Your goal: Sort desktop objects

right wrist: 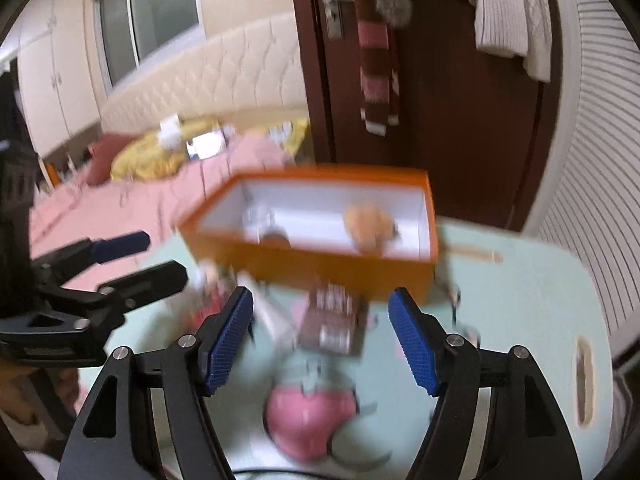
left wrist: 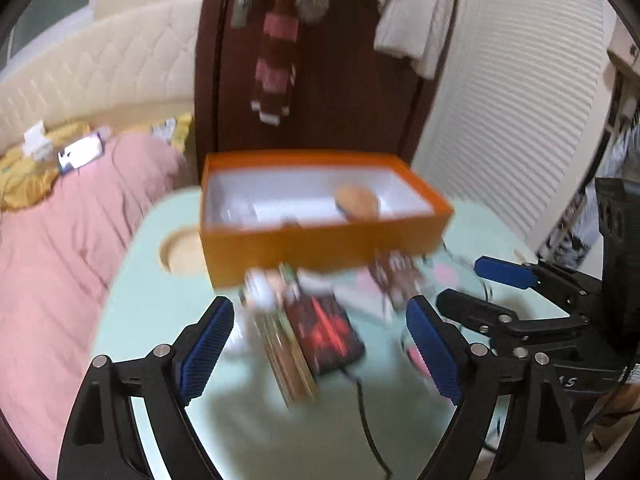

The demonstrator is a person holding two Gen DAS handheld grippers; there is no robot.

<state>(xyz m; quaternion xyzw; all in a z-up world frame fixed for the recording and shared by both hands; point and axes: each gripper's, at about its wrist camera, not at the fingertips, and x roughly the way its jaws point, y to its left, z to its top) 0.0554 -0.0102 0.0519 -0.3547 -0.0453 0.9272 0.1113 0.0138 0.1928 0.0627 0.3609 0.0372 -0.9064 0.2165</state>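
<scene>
1. Left wrist view was blurry, but your left hand-held gripper (left wrist: 320,344) was spread wide over the table (left wrist: 168,320), nothing pinched, above a dark red-printed box (left wrist: 326,334).
2. Your right hand-held gripper (right wrist: 320,334) was spread too, empty, above a brown packet (right wrist: 330,322) and a pink object (right wrist: 306,420).
3. Orange box (left wrist: 320,244) sat behind them, something tan and rounded (left wrist: 358,202) inside.

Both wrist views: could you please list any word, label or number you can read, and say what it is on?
"AS" or similar: pale letters on the black frame of the right gripper, partly cut off, uncertain.
Dark red-printed box: print blurred, unreadable.
Brown patterned packet: markings blurred, unreadable.
Open orange cardboard box: no text visible.
</scene>
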